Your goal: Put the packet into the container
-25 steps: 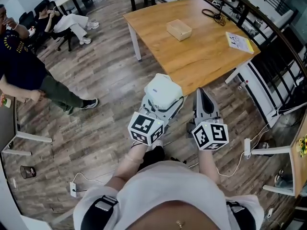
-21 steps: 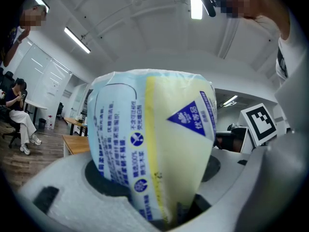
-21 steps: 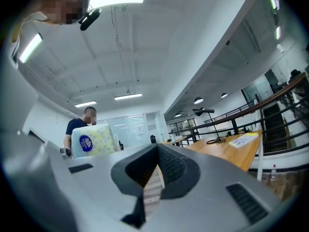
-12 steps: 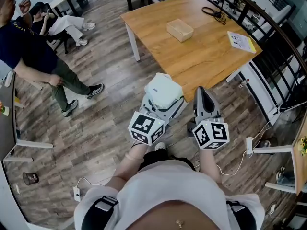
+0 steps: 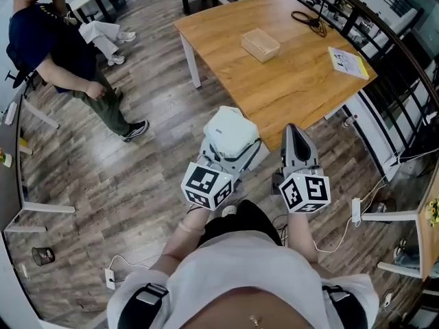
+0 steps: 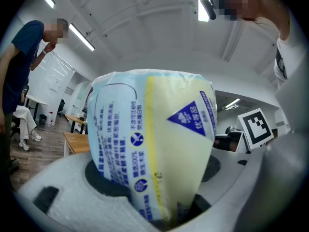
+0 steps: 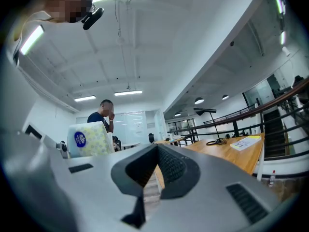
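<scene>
The packet [image 5: 232,132] is in your left tool [image 5: 230,155], up in the air over the wooden floor [image 5: 137,177], just before the near edge of the counter [image 5: 288,88]. It is not yet over the counter. The container [image 5: 260,44], a small open cardboard box, stands further back on the counter, well apart from the packet, with bare wood around it.

On the far right part of the counter lies a yellow and white leaflet [image 5: 347,62], and a dark cable [image 5: 309,20] lies near the back edge. Both are apart from the container. A person [image 5: 62,53] in a dark shirt stands on the floor at the left, far from your tools.

Your left tool has its jaws wide apart and clamped on the lower part of the packet [image 6: 154,153], which fills the space between them. Your right tool [image 5: 293,134] is beside the left one, level, with its jaws together and nothing in them [image 7: 155,151].

The packet is a soft, puffy plastic pack, white with a pale yellow band, blue print and a blue triangle mark. It stands upright in the jaws, and its top bulges wider than the part that is gripped.
</scene>
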The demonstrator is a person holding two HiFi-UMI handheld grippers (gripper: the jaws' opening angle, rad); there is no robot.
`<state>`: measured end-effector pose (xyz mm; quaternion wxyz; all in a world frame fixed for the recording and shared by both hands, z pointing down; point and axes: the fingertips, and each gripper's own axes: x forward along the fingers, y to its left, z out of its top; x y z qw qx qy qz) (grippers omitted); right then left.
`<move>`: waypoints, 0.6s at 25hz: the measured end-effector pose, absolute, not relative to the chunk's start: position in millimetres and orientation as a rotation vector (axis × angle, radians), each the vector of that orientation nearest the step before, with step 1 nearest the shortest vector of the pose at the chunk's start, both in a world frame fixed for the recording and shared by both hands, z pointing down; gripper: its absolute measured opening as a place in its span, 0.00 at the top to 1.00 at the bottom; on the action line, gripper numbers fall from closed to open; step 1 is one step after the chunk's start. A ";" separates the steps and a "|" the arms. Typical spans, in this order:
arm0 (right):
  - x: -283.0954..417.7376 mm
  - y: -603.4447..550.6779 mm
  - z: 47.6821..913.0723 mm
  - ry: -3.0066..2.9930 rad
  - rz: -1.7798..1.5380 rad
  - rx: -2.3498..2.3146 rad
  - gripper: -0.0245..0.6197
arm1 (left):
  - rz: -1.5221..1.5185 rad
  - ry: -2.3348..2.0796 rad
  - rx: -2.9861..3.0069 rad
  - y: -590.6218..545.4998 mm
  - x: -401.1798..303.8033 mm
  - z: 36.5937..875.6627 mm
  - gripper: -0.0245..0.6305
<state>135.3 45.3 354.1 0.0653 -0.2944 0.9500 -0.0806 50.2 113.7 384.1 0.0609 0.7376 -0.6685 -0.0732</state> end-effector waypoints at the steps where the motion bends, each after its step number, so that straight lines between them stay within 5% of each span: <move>1: 136.5 44.3 352.9 2.868 -0.226 -0.892 0.94 | -0.217 -2.023 2.233 113.7 49.5 384.1 0.45; 15: 112.3 16.4 353.5 2.837 -0.267 -0.867 0.94 | -0.204 -2.079 2.197 99.7 15.1 385.2 0.45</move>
